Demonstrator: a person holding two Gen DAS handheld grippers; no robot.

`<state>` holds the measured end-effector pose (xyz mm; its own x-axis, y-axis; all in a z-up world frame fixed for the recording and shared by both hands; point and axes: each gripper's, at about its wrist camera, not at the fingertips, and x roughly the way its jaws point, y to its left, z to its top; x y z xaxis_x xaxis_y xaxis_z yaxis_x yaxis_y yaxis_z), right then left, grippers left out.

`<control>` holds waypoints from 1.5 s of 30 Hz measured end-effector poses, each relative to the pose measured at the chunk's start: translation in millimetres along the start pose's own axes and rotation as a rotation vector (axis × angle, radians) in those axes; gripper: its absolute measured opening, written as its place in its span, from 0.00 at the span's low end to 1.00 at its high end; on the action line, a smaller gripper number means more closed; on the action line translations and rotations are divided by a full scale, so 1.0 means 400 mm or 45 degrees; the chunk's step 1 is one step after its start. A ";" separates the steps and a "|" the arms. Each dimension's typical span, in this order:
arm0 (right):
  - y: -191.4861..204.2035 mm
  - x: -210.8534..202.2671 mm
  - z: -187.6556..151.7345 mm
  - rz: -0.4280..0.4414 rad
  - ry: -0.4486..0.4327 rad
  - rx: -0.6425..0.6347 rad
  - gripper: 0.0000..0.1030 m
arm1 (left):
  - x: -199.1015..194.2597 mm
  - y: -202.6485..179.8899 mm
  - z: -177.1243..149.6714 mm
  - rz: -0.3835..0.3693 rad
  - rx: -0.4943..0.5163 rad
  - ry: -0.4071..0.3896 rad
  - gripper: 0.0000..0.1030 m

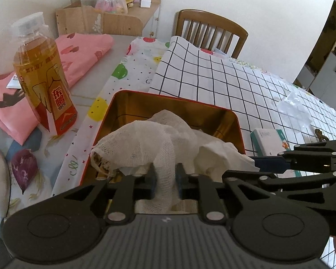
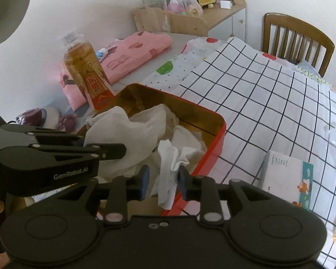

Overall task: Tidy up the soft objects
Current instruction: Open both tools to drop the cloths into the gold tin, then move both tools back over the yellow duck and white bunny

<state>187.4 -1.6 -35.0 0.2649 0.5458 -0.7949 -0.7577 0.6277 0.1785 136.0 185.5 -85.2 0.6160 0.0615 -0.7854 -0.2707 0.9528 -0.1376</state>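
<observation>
Jaws parted, both — gauze (image 1: 165, 148) between left's (left view), white cloth (image 2: 170, 170) between right's.

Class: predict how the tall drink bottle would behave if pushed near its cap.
The drink bottle looks tall over a narrow base, so it would probably tip rather than slide. It appears nearly full of amber liquid, so likely heavy. Its glossy label suggests a slippery surface.

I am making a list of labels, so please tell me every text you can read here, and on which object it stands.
"GenRobot.AI": on the black left tongs, seen from the right wrist.
"东鹏": on the red label of the clear plastic bottle of amber drink; smaller print is blurred.
White and teal cardboard box: print too small to read.
</observation>
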 end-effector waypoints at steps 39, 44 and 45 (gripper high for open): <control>-0.051 -0.431 -0.200 -0.154 -0.427 0.095 0.87 | -0.263 -0.217 -0.044 -0.197 0.287 -0.286 0.77; -0.090 -0.497 -0.265 -0.224 -0.481 0.163 0.88 | -0.271 -0.285 -0.055 -0.278 0.335 -0.302 0.83; -0.101 -0.509 -0.278 -0.235 -0.487 0.183 0.88 | -0.271 -0.298 -0.058 -0.293 0.342 -0.302 0.83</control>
<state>97.7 -199.9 55.2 0.6099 0.5663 -0.5543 -0.5937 0.7899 0.1537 84.3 58.4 2.4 0.7995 -0.1253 -0.5874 0.0771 0.9913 -0.1066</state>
